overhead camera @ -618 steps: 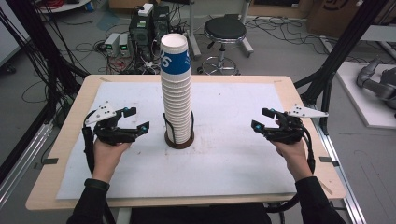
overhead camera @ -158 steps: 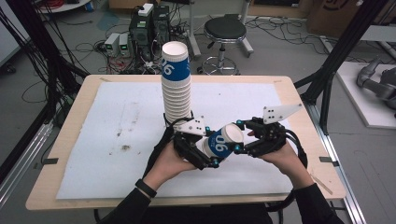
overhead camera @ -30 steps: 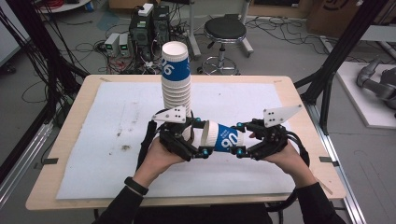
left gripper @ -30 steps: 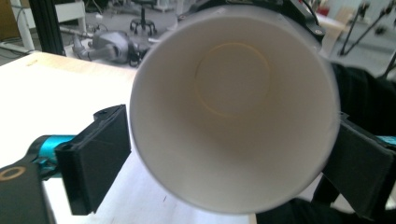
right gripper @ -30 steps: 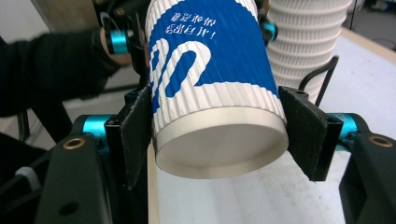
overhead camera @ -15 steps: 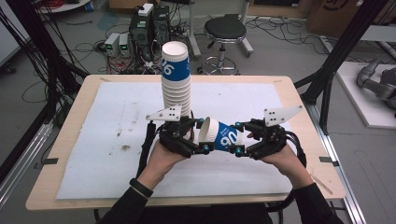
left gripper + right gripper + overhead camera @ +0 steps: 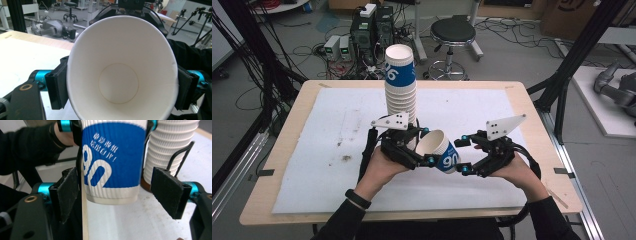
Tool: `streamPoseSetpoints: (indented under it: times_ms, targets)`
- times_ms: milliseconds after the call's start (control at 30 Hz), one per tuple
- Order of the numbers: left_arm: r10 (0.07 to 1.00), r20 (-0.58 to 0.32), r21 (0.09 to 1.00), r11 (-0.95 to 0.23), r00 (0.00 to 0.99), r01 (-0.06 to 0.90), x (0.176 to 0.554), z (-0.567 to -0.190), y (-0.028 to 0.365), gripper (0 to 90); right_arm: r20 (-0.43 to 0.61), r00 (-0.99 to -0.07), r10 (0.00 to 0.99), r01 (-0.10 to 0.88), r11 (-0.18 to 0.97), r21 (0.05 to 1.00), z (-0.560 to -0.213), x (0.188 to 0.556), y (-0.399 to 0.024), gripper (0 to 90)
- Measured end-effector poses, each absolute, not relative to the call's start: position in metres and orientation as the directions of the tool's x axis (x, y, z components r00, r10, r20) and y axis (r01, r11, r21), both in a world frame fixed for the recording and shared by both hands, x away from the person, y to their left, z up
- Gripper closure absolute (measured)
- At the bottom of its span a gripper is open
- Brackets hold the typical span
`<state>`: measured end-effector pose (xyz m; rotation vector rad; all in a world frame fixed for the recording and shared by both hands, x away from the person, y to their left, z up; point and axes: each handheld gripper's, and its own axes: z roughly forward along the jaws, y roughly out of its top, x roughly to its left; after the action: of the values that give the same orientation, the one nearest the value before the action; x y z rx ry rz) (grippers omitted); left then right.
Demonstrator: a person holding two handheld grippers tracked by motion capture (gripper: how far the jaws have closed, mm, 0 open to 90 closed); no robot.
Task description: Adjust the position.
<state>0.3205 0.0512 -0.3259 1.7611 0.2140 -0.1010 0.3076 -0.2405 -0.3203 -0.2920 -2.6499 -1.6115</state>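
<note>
Midway above the worktop, we clamped the left hand-held gripper on the paper cup near its rim, just before the cup stack. Our right hand-held gripper, jaws just opened and clear of the cup's base, needed a straight retreat so as not to knock it.

One loose paper cup, one cup stack, two claws, one stool.

Even, bright indoor light; perhaps slight softness, faint shadows

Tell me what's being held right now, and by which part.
The left claw holds the loose paper cup by its rim end, pads pressed on opposite sides. The right claw has just opened around the cup's base, clear of it.
</note>
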Motion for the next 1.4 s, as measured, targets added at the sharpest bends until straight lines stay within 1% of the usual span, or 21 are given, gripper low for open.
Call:
streamPoseSetpoints:
  times_ms: [133,233,333,367,433,833,1067,1167,1300,1400]
  targets:
    - [0.088,-0.170,0.962,-0.200,0.982,0.185,0.319,-0.324,0.050,19.8,0.114,-0.983,0.147,0.172,0.484,0.858,-0.324,0.306,-0.230,21.9]
    - [0.087,-0.160,0.962,-0.211,0.983,0.175,0.318,-0.323,0.048,19.9,0.120,-0.981,0.150,0.178,0.486,0.855,-0.325,0.305,-0.226,22.0]
    - [0.084,-0.155,0.963,-0.208,0.984,0.170,0.317,-0.323,0.046,19.9,0.114,-0.983,0.143,0.171,0.498,0.850,-0.327,0.305,-0.222,25.0]
    - [0.083,-0.155,0.963,-0.208,0.984,0.170,0.317,-0.322,0.046,19.9,0.114,-0.983,0.140,0.170,0.503,0.847,-0.328,0.306,-0.221,28.3]
    - [0.087,-0.146,0.964,-0.212,0.986,0.161,0.316,-0.322,0.045,19.9,0.111,-0.984,0.136,0.165,0.507,0.846,-0.329,0.306,-0.221,29.2]
    - [0.107,-0.163,0.978,-0.113,0.981,0.175,0.313,-0.320,0.046,12.3,0.120,-0.984,0.135,0.165,0.408,0.898,-0.328,0.306,-0.228,29.8]
    - [0.080,-0.202,0.975,-0.081,0.976,0.208,0.315,-0.324,0.046,12.0,0.121,-0.982,0.142,0.165,0.355,0.920,-0.327,0.308,-0.236,29.9]
    - [0.074,-0.213,0.975,-0.054,0.974,0.217,0.315,-0.324,0.045,13.1,0.113,-0.983,0.142,0.158,0.361,0.919,-0.328,0.308,-0.235,29.9]
    - [0.068,-0.214,0.976,-0.032,0.975,0.216,0.315,-0.323,0.047,19.8,0.103,-0.985,0.139,0.148,0.371,0.917,-0.329,0.307,-0.232,29.9]
    - [0.073,-0.202,0.978,-0.039,0.977,0.205,0.314,-0.323,0.047,21.2,0.103,-0.985,0.138,0.148,0.368,0.918,-0.330,0.306,-0.230,29.9]
